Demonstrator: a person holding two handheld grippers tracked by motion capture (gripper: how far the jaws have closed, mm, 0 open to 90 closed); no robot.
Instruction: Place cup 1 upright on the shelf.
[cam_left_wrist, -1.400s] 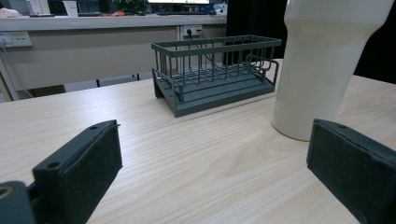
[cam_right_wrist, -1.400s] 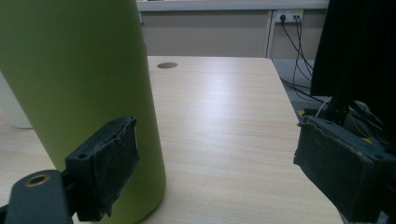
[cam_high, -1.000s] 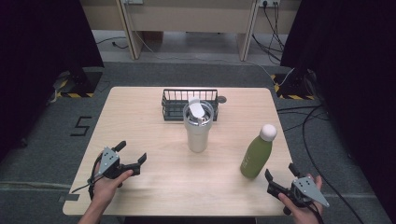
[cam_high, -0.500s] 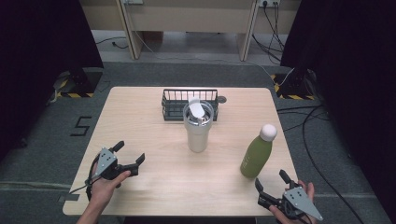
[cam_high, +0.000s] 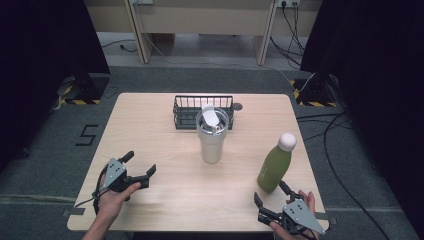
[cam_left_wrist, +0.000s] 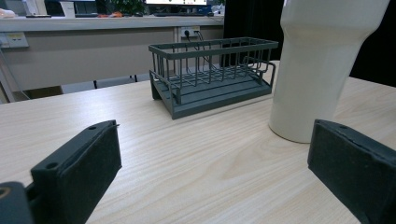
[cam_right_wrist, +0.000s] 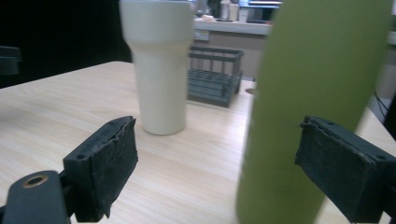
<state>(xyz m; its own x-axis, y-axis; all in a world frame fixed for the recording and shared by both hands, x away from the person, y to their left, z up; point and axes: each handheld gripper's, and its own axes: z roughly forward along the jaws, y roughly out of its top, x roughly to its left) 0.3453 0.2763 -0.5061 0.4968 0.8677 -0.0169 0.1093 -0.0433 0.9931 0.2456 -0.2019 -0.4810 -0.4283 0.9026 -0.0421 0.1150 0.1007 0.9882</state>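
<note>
A cream tumbler (cam_high: 213, 136) with a lid stands upright mid-table; I also see the tumbler (cam_left_wrist: 317, 65) and the tumbler (cam_right_wrist: 159, 65) from both gripper views. An upright green bottle (cam_high: 276, 164) with a white cap stands at the right front, and the bottle (cam_right_wrist: 308, 107) looms close ahead of my right gripper. My left gripper (cam_high: 140, 167) is open at the front left, well apart from the tumbler, its pads (cam_left_wrist: 79, 172) bare. My right gripper (cam_high: 272, 192) is open at the front right, just short of the bottle's base, nothing between its pads (cam_right_wrist: 105, 163).
A dark wire basket (cam_high: 190, 112) sits behind the tumbler at the table's far middle; the basket (cam_left_wrist: 210, 74) looks empty from the left gripper view. Bare wood lies between the two grippers. Cables and dark curtains surround the table on the floor.
My right gripper has slid left and back toward the front edge, now in front of the green bottle. My left gripper has barely shifted.
</note>
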